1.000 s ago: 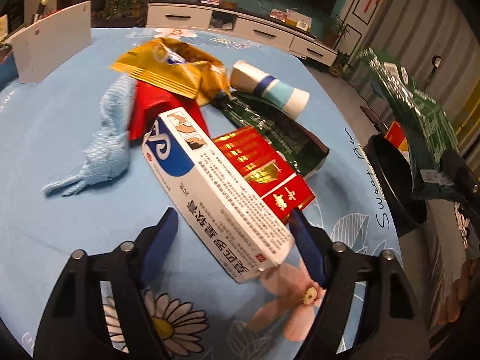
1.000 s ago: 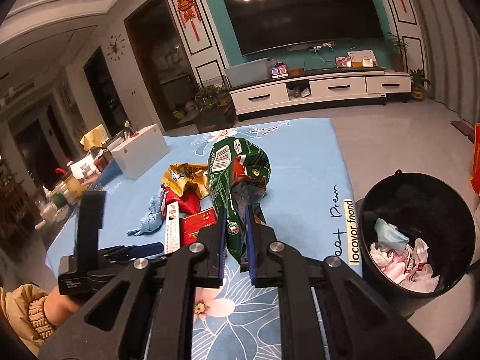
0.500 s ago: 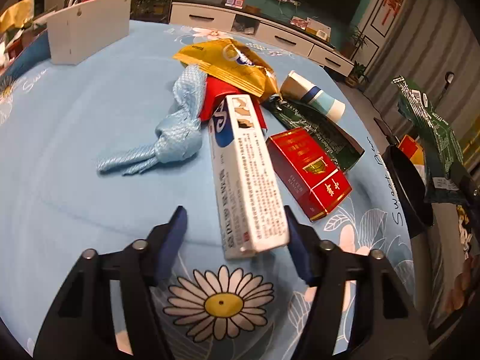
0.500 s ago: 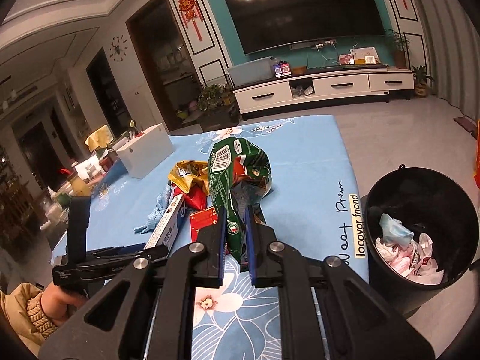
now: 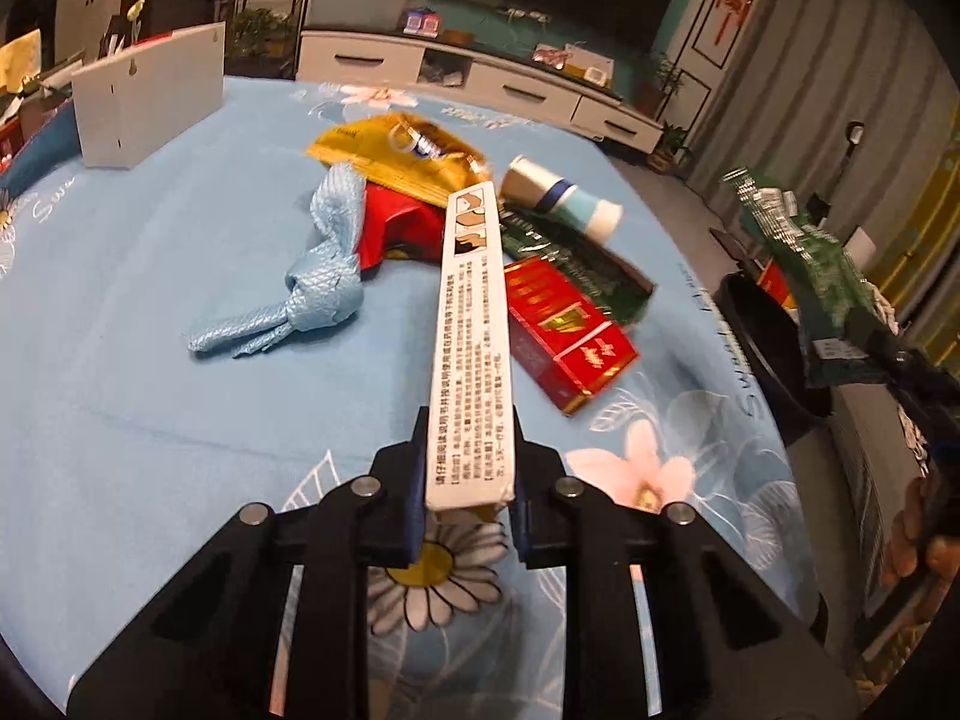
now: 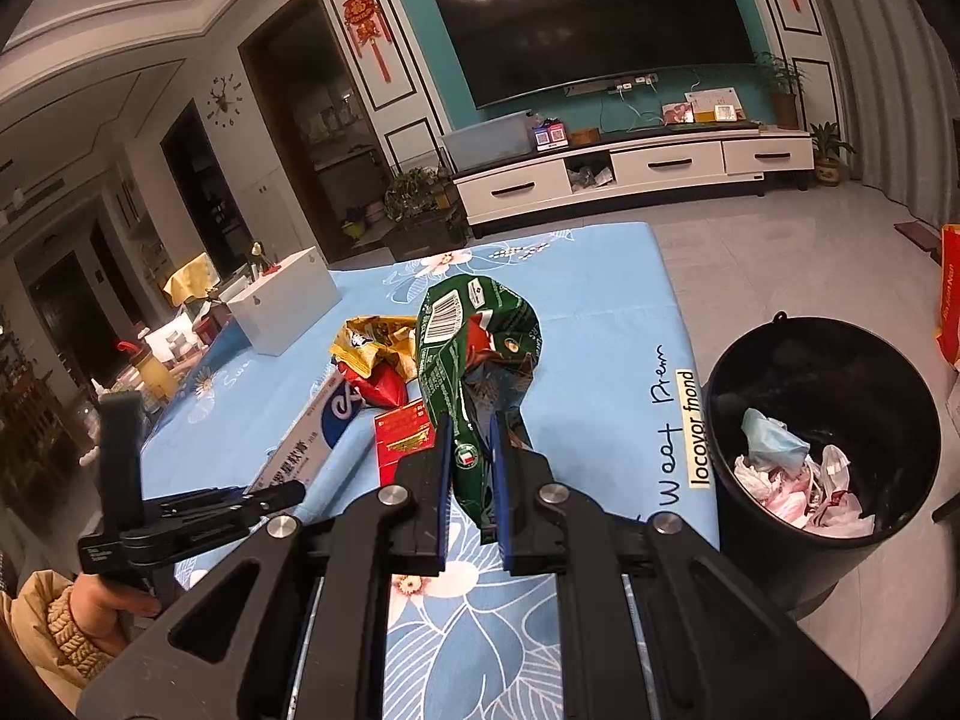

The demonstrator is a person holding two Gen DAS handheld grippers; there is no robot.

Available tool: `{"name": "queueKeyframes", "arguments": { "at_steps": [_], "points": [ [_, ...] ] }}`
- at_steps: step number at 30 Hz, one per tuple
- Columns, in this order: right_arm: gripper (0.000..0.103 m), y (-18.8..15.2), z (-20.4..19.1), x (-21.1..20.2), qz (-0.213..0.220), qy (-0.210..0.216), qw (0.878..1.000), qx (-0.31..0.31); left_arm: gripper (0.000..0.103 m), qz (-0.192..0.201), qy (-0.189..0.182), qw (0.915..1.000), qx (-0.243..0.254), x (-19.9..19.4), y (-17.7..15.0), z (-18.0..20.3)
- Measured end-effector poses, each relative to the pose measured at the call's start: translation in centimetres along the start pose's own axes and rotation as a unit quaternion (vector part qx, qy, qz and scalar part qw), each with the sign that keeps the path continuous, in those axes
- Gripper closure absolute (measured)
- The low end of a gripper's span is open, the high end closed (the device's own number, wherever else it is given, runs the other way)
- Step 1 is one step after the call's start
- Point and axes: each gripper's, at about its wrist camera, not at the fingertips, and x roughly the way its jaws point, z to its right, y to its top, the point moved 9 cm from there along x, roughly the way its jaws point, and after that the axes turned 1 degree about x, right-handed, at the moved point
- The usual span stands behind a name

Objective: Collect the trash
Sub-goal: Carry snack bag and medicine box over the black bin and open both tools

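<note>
Now-clamped white carton [image 5: 474, 354], edge-on, L hand-held gripper [image 5: 467, 483].

The blue flowered cloth [image 6: 606, 312] on the desk carries a yellow strip [image 6: 696, 429] printed "locovor fnond", on its edge nearest the black bin [image 6: 822, 438]; handwritten-style lettering beside the strip looks like "Weet Prem". The long white box [image 5: 474, 348] bears dense Chinese print, too small to read. The green wrapper [image 6: 474, 360] shows a barcode [image 6: 444, 318] whose digits are illegible. The red pack [image 5: 564, 336] near the box has gold characters, unreadable.
</note>
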Motion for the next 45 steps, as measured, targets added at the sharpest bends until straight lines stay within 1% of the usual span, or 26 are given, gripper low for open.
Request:
{"name": "queueKeyframes", "arguments": {
  "at_steps": [6, 10, 18, 23, 29, 36, 40, 45],
  "points": [
    [0.090, -0.2, 0.1, -0.9, 0.001, -0.003, 1.000, 0.005, 0.080, 0.017, -0.020, 0.9996, 0.009, -2.1, 0.5, 1.6],
    [0.090, -0.4, 1.0, -1.6, 0.005, -0.011, 1.000, 0.013, 0.080, 0.023, -0.035, 0.9988, 0.023, -2.5, 1.3, 3.5],
    [0.090, 0.0, 5.8, -4.1, 0.034, -0.050, 0.997, 0.053, 0.080, 0.023, -0.076, 0.9942, 0.073, -1.3, 3.1, 9.5],
    [0.090, -0.1, 9.3, -5.9, 0.053, -0.077, 0.992, 0.083, 0.080, 0.016, -0.103, 0.9877, 0.116, 0.1, 3.9, 14.7],
    [0.090, -0.8, 13.8, -7.8, 0.070, -0.115, 0.983, 0.128, 0.080, -0.001, -0.137, 0.9793, 0.149, 2.6, 4.7, 19.7],
    [0.090, -2.2, 18.1, -8.7, 0.068, -0.155, 0.971, 0.169, 0.080, -0.027, -0.170, 0.9669, 0.188, 6.2, 5.1, 26.3],
    [0.090, -2.6, 19.9, -8.2, 0.062, -0.170, 0.966, 0.184, 0.080, -0.050, -0.172, 0.9633, 0.200, 9.3, 4.9, 29.0],
    [0.090, -2.7, 21.7, -7.0, 0.053, -0.184, 0.962, 0.196, 0.080, -0.072, -0.167, 0.9616, 0.205, 12.3, 4.7, 30.8]
  ]
}}
